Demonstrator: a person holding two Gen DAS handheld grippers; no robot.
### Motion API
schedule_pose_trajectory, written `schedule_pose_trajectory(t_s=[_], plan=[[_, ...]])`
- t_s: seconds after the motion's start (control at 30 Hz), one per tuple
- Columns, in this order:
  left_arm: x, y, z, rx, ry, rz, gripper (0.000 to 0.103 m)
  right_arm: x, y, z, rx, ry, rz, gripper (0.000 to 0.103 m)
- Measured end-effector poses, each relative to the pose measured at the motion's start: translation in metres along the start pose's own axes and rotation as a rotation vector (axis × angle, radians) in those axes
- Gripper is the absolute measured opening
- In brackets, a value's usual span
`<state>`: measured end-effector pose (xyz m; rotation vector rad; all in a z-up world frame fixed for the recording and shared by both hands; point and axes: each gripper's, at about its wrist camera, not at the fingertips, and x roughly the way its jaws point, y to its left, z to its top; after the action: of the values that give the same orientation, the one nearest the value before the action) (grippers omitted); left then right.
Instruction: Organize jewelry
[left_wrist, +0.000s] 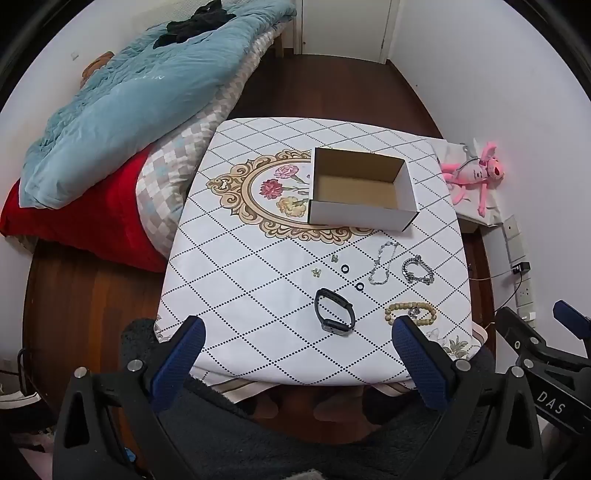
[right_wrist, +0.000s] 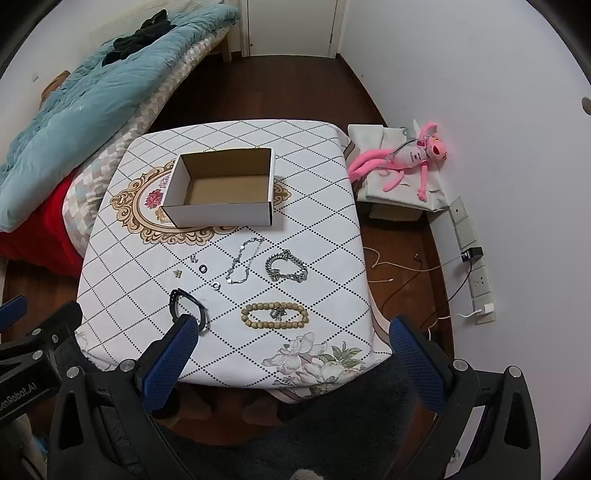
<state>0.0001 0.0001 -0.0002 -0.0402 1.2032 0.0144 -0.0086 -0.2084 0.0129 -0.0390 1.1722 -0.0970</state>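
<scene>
Jewelry lies spread on the near half of the desk (right_wrist: 325, 206), which is covered with a white diamond-pattern cloth. Several pieces are too small to make out well: two tiny metal charms (right_wrist: 177, 273) and two small dark rings (right_wrist: 202, 268) sit between the box and the watch, and their exact form cannot be told. The black watch (right_wrist: 188, 308) is partly hidden in the right wrist view behind one blue finger pad (right_wrist: 168, 363); in the left wrist view the beaded bracelet (left_wrist: 410, 313) is partly covered by a pad as well. A small metal piece lies inside the bead loop, unclear in kind. A thin silver chain (right_wrist: 242, 266) and a thick silver link bracelet (right_wrist: 286, 266) lie just beside each other, apart from the beads. The open cardboard box (right_wrist: 221, 218) stands farther back, with nothing visible inside.

Both tools tilt steeply down over the desk's near edge. The left gripper (left_wrist: 297, 363) has its jaws spread wide with nothing between them; the right gripper (right_wrist: 291, 363) is likewise spread wide and holds nothing. Each is cut off at the frame's bottom.
</scene>
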Motion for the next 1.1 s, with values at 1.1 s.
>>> schedule_pose_trajectory(t_s=[1.1], plan=[[0.0,-0.002,-0.001,0.001,-0.004,-0.002,0.103,-0.001,-0.001,0.001,-0.004,-0.004,-0.009,0.103]])
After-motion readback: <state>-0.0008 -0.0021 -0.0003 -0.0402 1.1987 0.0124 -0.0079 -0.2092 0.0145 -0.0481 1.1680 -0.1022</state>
